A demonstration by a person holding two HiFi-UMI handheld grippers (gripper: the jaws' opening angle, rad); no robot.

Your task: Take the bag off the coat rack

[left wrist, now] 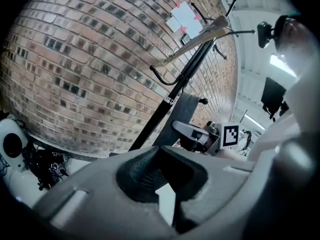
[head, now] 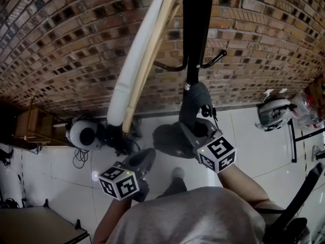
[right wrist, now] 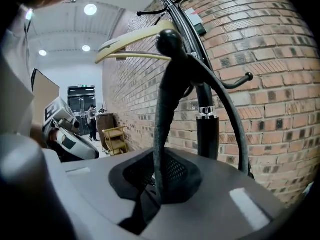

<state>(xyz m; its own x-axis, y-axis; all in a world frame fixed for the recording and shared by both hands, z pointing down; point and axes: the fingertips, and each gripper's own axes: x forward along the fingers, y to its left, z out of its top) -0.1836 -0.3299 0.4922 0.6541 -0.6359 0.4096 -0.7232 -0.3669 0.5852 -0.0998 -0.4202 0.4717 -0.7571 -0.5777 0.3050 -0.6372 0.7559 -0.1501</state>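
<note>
"Against the brick wall, where's the bag?"

"Hanging on the coat rack beside its black pole. Its strap is looped over a ball-tipped hook."

"Right gripper?"

"Its jaws are pinching that strap, below the hook."

"And the left gripper?"

"Lower, left of the bag. Its jaws stand a little apart with nothing between them, and white floor tile shows through the gap."

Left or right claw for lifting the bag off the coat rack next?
Right. The right claw is shut on the bag strap, which hangs from a hook of the coat rack. The left claw is open and empty, clear of the strap.
</note>
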